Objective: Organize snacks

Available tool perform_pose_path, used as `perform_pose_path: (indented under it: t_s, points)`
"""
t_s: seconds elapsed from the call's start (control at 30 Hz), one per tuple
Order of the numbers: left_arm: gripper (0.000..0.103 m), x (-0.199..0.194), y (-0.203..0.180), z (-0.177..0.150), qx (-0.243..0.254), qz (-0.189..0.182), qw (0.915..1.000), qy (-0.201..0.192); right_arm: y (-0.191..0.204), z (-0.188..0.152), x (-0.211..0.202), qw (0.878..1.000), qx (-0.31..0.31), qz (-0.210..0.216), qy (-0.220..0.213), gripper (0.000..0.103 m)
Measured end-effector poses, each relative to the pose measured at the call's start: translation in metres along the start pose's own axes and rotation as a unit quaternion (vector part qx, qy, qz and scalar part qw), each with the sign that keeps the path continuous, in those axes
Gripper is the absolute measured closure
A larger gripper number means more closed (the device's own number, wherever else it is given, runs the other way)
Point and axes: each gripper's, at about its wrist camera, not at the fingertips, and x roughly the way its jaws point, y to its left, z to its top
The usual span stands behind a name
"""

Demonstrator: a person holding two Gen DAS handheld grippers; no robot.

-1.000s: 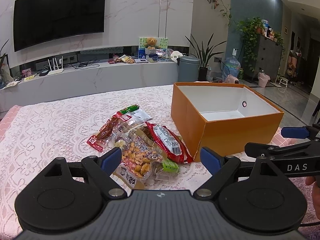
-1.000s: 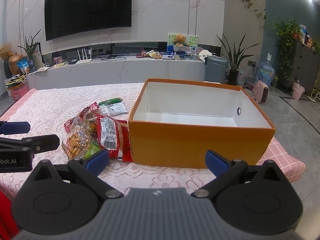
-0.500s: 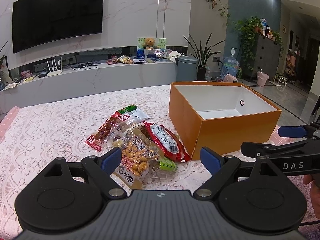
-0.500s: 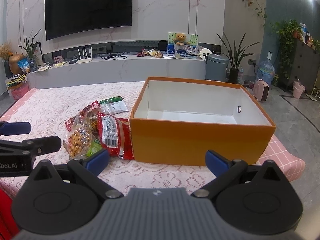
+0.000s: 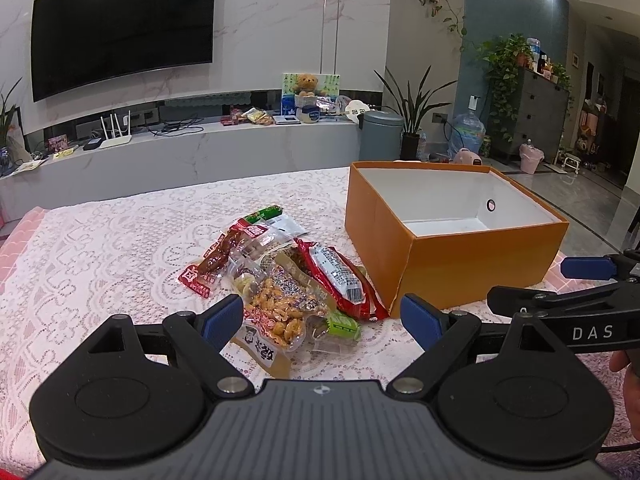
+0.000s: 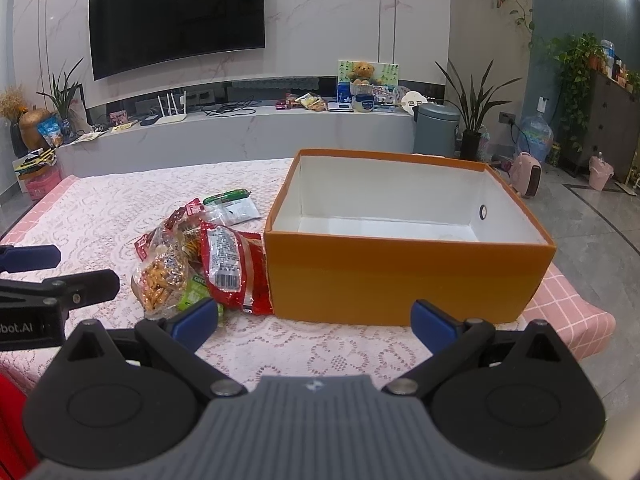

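Nothing is packed yet — the orange box [image 6: 408, 276] is seen empty, the snack pile [image 5: 288, 276] just beside its left wall. Both the left gripper [image 5: 322, 316] and right gripper [image 6: 314, 318] are held spread apart, empty — a first packet is judged due to be pinched and lifted over the wall.

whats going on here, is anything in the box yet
A person holds two grippers over a lace-covered table. The left gripper and right gripper are both open and hold nothing. A pile of snack packets lies beside the orange box, which looks empty. Nothing is packed yet.

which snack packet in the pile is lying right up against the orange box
The long red packet with the white barcode label. Its right edge lies against the orange box's near left corner, while the peanut bag and the others sit farther left.
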Motion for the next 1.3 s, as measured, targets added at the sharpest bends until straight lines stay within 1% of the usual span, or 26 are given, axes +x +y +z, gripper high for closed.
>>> perform_pose_path:
  t_s: [0.33,1.03,1.17,1.27,1.3]
  points:
    - [0.000,0.000,0.000,-0.001,0.000,-0.001,1.0000,0.000,-0.001,-0.001,0.000,1.000,0.007,0.004,-0.002,0.003]
    - [0.000,0.002,0.001,-0.003,0.000,0.000,1.0000,0.002,0.001,-0.001,0.006,1.000,0.001,0.006,0.006,0.003]
    - [0.000,0.005,0.010,-0.006,-0.014,0.009,0.9998,0.006,0.005,-0.002,0.011,1.000,-0.007,0.009,0.010,0.003]
    - [0.008,0.008,0.018,-0.009,-0.023,0.017,0.9995,0.015,0.008,-0.005,0.019,1.000,-0.016,0.017,0.019,0.003]
    - [0.013,0.010,0.021,-0.010,-0.025,0.019,0.9993,0.019,0.009,-0.006,0.021,0.999,-0.016,0.019,0.021,0.003]
